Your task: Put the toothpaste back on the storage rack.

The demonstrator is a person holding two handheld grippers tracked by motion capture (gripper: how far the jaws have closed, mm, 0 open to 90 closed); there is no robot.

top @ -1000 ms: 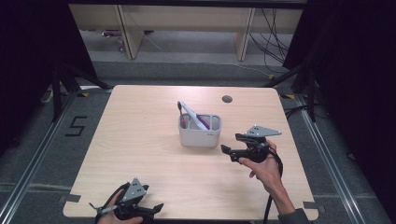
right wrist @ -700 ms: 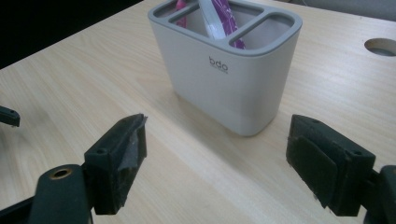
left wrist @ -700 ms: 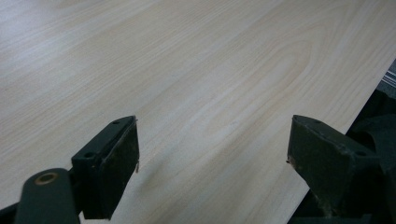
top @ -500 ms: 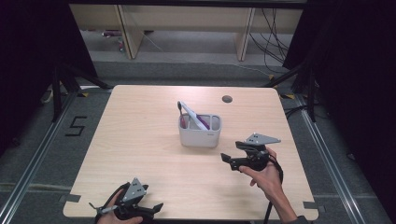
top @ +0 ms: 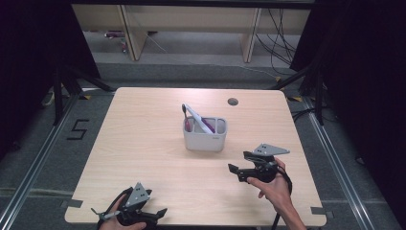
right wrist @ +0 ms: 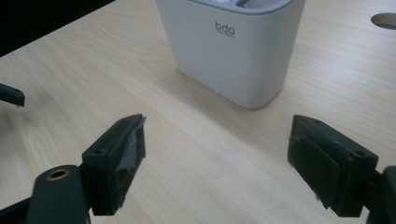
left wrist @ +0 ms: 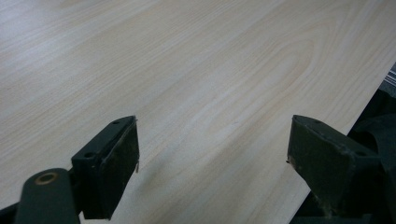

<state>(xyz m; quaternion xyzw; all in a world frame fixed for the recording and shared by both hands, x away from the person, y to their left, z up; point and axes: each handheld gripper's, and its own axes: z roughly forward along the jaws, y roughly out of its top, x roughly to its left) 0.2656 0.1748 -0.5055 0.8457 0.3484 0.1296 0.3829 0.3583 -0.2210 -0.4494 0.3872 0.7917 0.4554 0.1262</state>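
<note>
High view, from my seat: my left tongs rest gaping and empty at the counter's near edge. At mid-counter stands the white holder, rounded, compartmented, marked "bdo", with a pale toothbrush leaning up-left out of it. My right tongs hover near it, spread wide, holding nothing.

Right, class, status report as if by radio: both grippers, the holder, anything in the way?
Left gripper open, empty, at near table edge. Right gripper open, empty, short of the white plastic holder. Toothbrush leaning inside it. Nothing between.
</note>
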